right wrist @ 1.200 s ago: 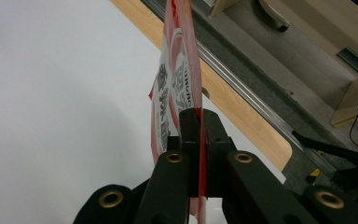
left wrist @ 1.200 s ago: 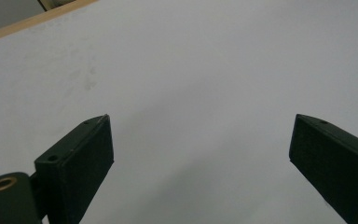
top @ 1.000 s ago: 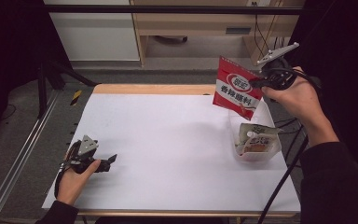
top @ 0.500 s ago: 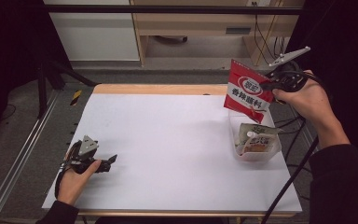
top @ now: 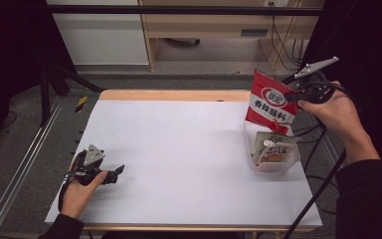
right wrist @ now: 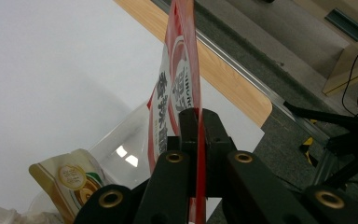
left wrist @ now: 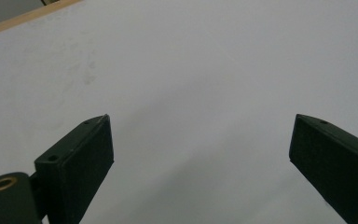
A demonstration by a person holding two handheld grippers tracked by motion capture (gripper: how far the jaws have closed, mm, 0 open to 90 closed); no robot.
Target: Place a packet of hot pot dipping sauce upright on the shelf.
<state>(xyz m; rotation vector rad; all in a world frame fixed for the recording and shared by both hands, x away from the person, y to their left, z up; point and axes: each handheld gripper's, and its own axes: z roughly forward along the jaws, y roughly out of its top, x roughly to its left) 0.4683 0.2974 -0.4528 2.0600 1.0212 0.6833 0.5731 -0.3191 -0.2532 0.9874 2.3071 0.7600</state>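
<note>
Hanging from the right claw [top: 292, 96], a red seasoning packet [top: 271, 102] dangles above the clear plastic container [top: 271, 155] near the right edge of the white tabletop [top: 189, 149]. The jaws are pressed together on the packet's side edge, as the right gripper view shows plainly: the red film [right wrist: 177, 88] runs straight up from between the two black jaws. Held by one edge like that, the packet hangs slack and tilted, its lower corner pointing toward the container's open top, which reads to me as lining it up to be dropped in. The container already holds a pale sauce pouch [top: 274, 149] with a white spout, and that pouch takes up much of the opening; I'd guess the red packet has to slide in beside or on top of it, and a corner could catch on the rim.

Over at the near left corner, the left claw [top: 115, 174] rests low by the tabletop, jaws spread wide with nothing between them, well apart from the work. Beyond the far edge sit a wooden cabinet [top: 199, 25] and loose cables [top: 283, 40], none of them in the way.
</note>
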